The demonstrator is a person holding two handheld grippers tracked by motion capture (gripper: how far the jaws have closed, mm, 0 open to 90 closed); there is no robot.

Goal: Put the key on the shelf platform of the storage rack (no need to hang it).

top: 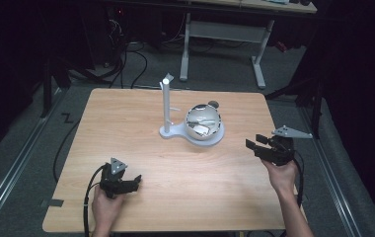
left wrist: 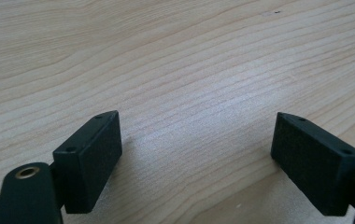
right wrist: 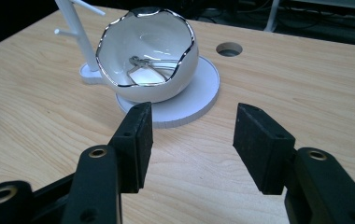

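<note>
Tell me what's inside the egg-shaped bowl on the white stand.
A thin silvery wire piece, possibly jewellery, lies on the floor of the bowl. The near wall hides the part of the interior just behind it, so more could be there.

Both grippers are black: the left gripper carries a grey three-cornered plate and trails a black cable, as does the right gripper. Their fingers are flat rectangular blocks with small screw holes, mounted on arms with brass-ringed holes.
</note>
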